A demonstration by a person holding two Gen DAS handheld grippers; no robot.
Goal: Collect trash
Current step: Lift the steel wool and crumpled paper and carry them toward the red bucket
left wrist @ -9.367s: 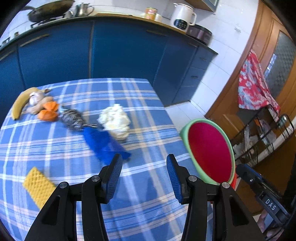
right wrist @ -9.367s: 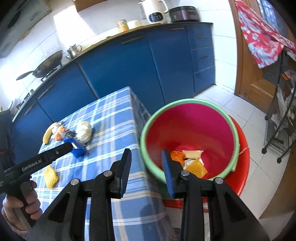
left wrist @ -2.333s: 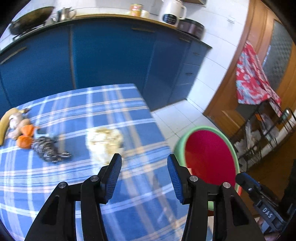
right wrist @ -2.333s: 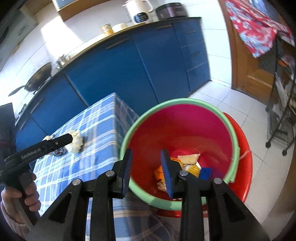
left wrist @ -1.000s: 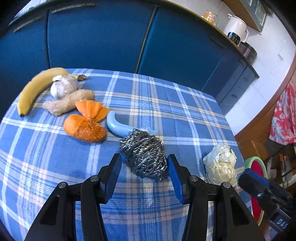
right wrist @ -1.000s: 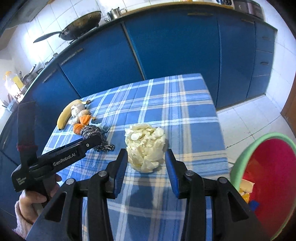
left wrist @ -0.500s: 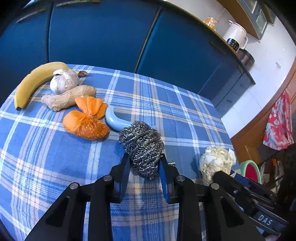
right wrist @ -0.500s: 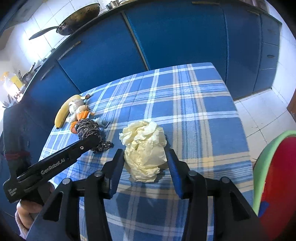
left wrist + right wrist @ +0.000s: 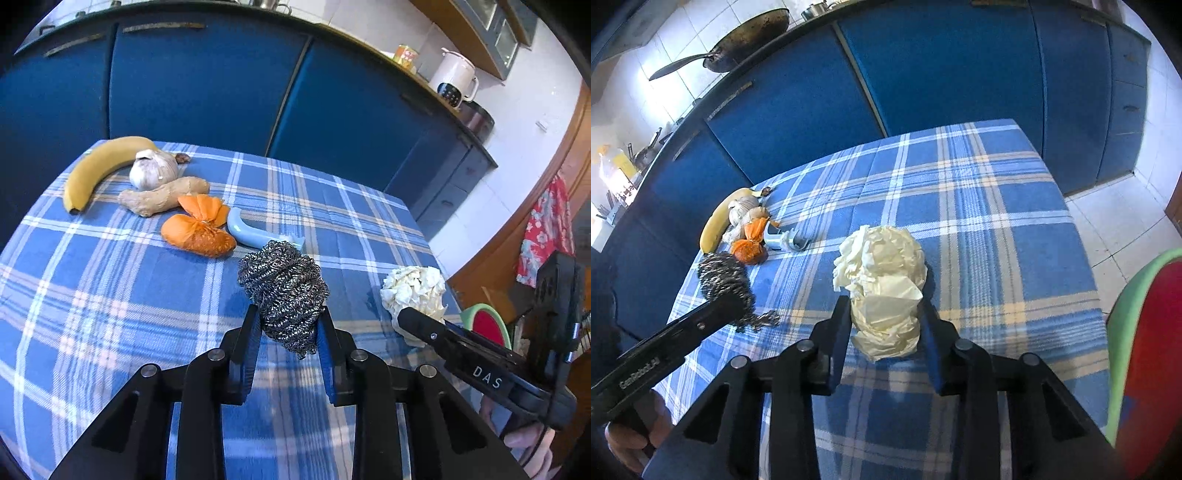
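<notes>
My left gripper (image 9: 289,325) is shut on a steel wool scrubber (image 9: 284,286), held just above the blue plaid tablecloth (image 9: 110,295); the scrubber also shows in the right wrist view (image 9: 726,278). My right gripper (image 9: 884,325) has its jaws closed against a crumpled cream paper ball (image 9: 884,291), which also shows in the left wrist view (image 9: 413,291). The red bin with a green rim (image 9: 1145,350) stands off the table's right edge.
At the table's far left lie a banana (image 9: 99,166), a garlic bulb (image 9: 153,170), a ginger root (image 9: 162,195), an orange mesh bag (image 9: 199,232) and a light blue handle (image 9: 255,236). Blue kitchen cabinets (image 9: 923,74) stand behind the table.
My left gripper closed on the scrubber and lifted it slightly. My right gripper moved forward and closed around the paper ball.
</notes>
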